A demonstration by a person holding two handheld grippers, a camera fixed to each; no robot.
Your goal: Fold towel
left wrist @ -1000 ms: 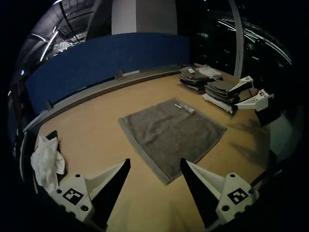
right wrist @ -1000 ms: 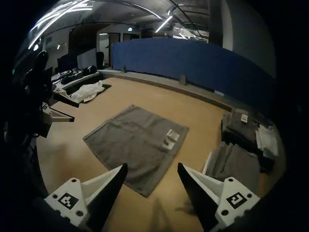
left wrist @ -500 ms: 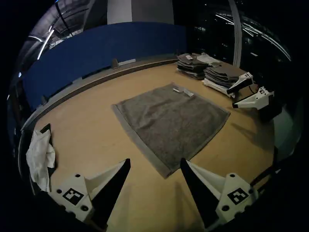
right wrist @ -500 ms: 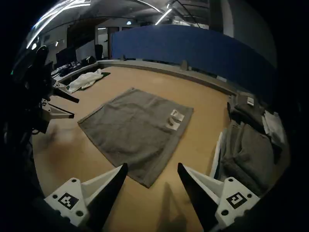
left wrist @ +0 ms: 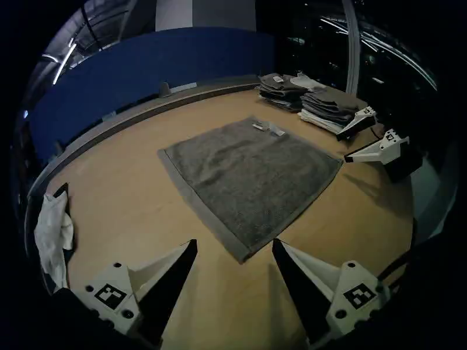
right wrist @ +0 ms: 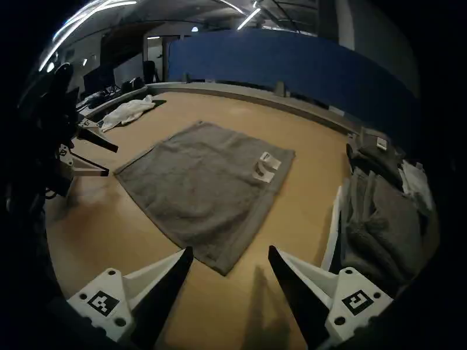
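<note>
Left tool (left wrist: 233, 241): fingers spread, holding nothing, aimed at the nearest corner of the grey towel (left wrist: 251, 169). Right tool (right wrist: 229, 249): likewise released, facing the neighbouring corner. The towel lies flat and spread on the worktop (left wrist: 134, 198).

Recommended: pinch both corners low, lift together, carry across evenly.

A white cloth (left wrist: 52, 227) lies well aside. Farther off, folded towels (left wrist: 315, 102) lie in open stacks; no container noted.

My right gripper (right wrist: 230, 277) with fingers spread, near corner of the flat grey towel (right wrist: 201, 181) just before them, stack of folded towels (right wrist: 379, 221) at right, my left gripper (right wrist: 112, 161) far left, also spread
</note>
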